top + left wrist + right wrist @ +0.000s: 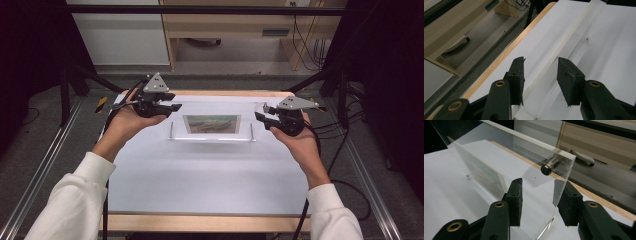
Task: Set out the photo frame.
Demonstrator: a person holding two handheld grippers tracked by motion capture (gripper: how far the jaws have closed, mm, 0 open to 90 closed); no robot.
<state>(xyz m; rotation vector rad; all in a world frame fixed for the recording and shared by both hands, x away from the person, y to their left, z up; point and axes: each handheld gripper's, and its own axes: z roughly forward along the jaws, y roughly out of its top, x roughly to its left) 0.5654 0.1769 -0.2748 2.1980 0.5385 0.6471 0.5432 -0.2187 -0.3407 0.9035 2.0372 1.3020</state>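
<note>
A clear acrylic picture frame (211, 134) stands upright at the far middle of the white table top (200, 175), with a greenish picture (211, 123) inside it. My left gripper (175, 102) is at the frame's left end. In the left gripper view the clear panel's edge (574, 27) runs between the jaws of that gripper (541, 72), with a gap on each side. My right gripper (260, 119) is at the right end. In the right gripper view the panel's corner (524, 152) with a metal bolt (548, 167) sits between the parted jaws of that gripper (541, 195), and the picture (484, 172) lies beyond.
The white top has a wooden border (200, 222) near the front and along the back. Metal rails (35, 180) run down both sides, and black posts (64, 90) stand at the back corners. Cables (350, 190) trail on the floor at the right.
</note>
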